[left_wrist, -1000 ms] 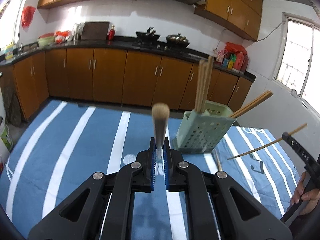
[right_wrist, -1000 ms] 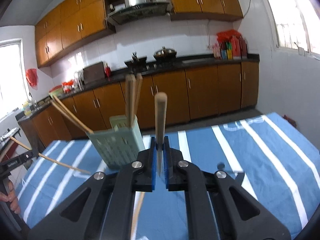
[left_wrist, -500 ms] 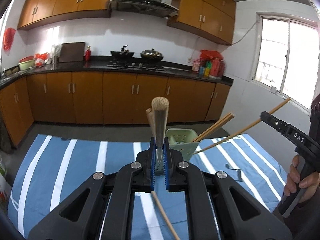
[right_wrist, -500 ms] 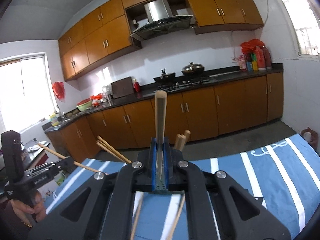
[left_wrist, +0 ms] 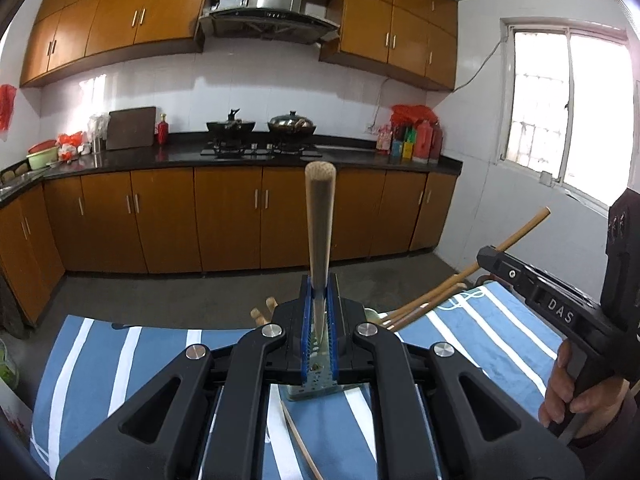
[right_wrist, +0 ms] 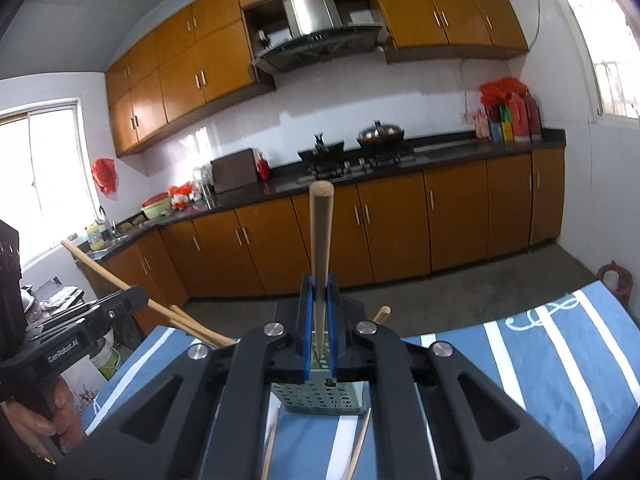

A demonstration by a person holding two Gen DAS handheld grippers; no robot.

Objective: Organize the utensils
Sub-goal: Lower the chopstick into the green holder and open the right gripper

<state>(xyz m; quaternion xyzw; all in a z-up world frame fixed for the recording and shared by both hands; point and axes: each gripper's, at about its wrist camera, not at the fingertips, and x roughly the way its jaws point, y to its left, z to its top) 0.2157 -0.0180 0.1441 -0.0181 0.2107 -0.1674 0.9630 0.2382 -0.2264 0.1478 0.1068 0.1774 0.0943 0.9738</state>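
Note:
My left gripper (left_wrist: 319,308) is shut on a wooden chopstick (left_wrist: 319,220) that stands upright between its blue pads. My right gripper (right_wrist: 319,308) is shut on another wooden chopstick (right_wrist: 320,236), also upright. Both grippers are raised just above the pale green perforated utensil holder (right_wrist: 320,398), which also shows in the left wrist view (left_wrist: 316,378) and is largely hidden behind the jaws. Several chopsticks (left_wrist: 424,304) lean out of the holder. The right gripper's body (left_wrist: 560,308) shows at the right of the left wrist view; the left gripper's body (right_wrist: 72,336) shows at the left of the right wrist view.
The table has a blue cloth with white stripes (right_wrist: 520,356). Loose chopsticks lie on it in front of the holder (right_wrist: 360,448) (left_wrist: 300,440). Beyond the table are brown kitchen cabinets (left_wrist: 228,220) and a dark counter with a stove.
Both grippers have risen and closed in over the holder, each still holding its chopstick. The holder has dropped from beside the jaws to behind and below them.

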